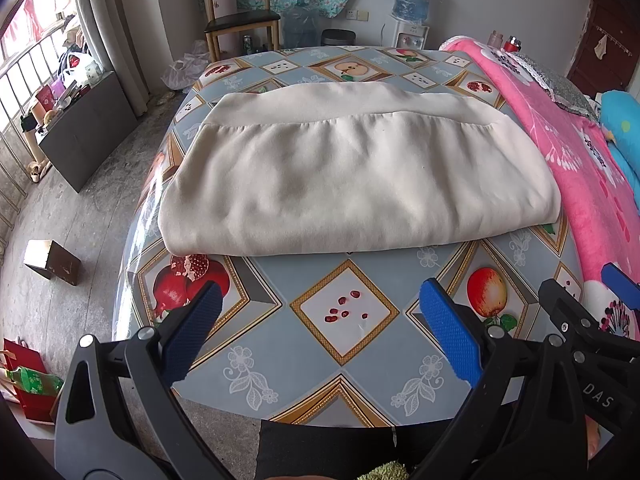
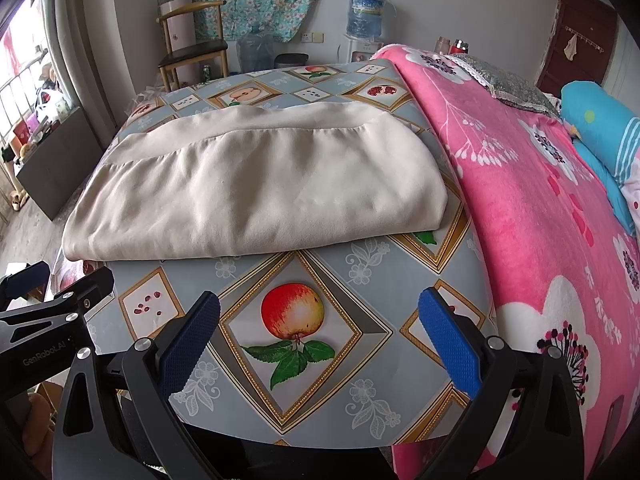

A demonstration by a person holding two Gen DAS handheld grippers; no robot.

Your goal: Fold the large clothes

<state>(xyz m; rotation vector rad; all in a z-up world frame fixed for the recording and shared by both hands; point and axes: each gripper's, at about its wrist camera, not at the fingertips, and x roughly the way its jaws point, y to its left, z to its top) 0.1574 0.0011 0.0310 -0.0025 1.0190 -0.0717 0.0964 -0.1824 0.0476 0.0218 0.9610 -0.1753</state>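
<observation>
Left wrist view: cream garment lies folded; left tool and right tool spread apart.

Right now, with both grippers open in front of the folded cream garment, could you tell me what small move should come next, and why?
Probably ease both grippers forward to the cream garment's near folded edge. The left gripper and right gripper are open and empty above the fruit-print tablecloth, short of the cloth. The garment lies wide across the table, so another fold seems likely, and neither gripper touches it yet.

Both wrist views low at table's near edge, facing forward, sharing cloth
</observation>
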